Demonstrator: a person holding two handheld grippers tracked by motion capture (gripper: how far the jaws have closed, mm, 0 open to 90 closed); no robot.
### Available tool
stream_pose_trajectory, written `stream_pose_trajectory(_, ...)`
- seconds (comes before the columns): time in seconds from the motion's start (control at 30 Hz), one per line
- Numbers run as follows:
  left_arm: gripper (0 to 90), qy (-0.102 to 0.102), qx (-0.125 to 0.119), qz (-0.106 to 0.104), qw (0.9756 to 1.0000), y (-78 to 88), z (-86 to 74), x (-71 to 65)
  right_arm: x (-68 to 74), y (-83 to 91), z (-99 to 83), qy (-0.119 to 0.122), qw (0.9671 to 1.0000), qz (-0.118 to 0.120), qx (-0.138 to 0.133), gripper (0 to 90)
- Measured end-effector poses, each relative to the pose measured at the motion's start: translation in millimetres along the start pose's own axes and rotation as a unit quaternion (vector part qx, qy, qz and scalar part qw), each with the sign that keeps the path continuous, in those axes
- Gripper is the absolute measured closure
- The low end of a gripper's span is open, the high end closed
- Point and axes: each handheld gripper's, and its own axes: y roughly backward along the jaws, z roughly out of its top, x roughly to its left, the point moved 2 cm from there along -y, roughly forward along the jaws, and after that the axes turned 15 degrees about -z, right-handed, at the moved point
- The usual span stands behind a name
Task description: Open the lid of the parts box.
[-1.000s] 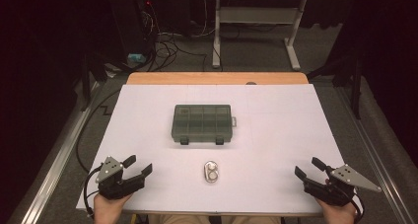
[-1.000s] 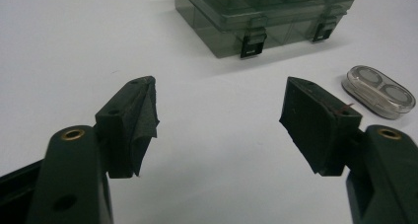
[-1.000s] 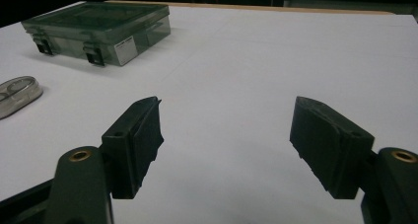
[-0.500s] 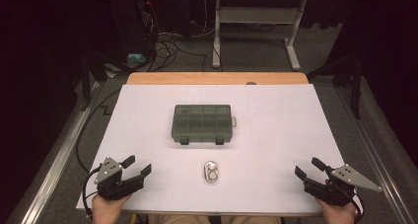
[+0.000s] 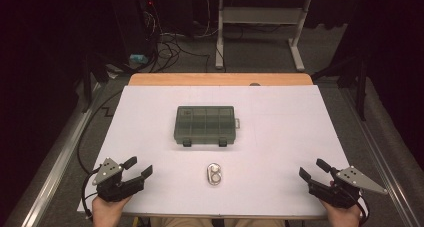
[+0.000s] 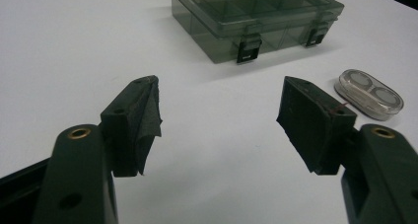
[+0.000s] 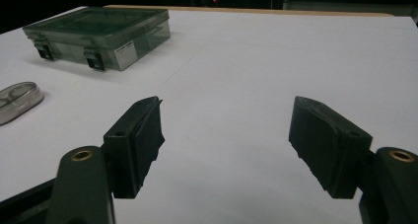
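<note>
Left gripper (image 5: 136, 170) low, jaws apart; right gripper (image 5: 315, 173) likewise

high: overhead, forward-down | gripper views: low, near table (image 5: 280, 112) | shared: organizer box (image 5: 205, 124)

Small clear oval case (image 5: 214, 174), flat, near table edge

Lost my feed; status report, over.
Left gripper and right gripper open, holding nothing. Small clear oval case lies between them, untouched. Smoky-grey plastic compartment box latched shut behind. Nothing in the way.
</note>
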Motion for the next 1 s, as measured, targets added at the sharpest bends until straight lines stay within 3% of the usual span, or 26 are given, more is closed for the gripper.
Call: stream_pose_trajectory(1.0,33.2,0.0,-0.007,-0.006,1.0,-7.9,6.8,3.5,12.7,-18.0,9.5,0.005,0.9998,0.019,-0.007,32.3)
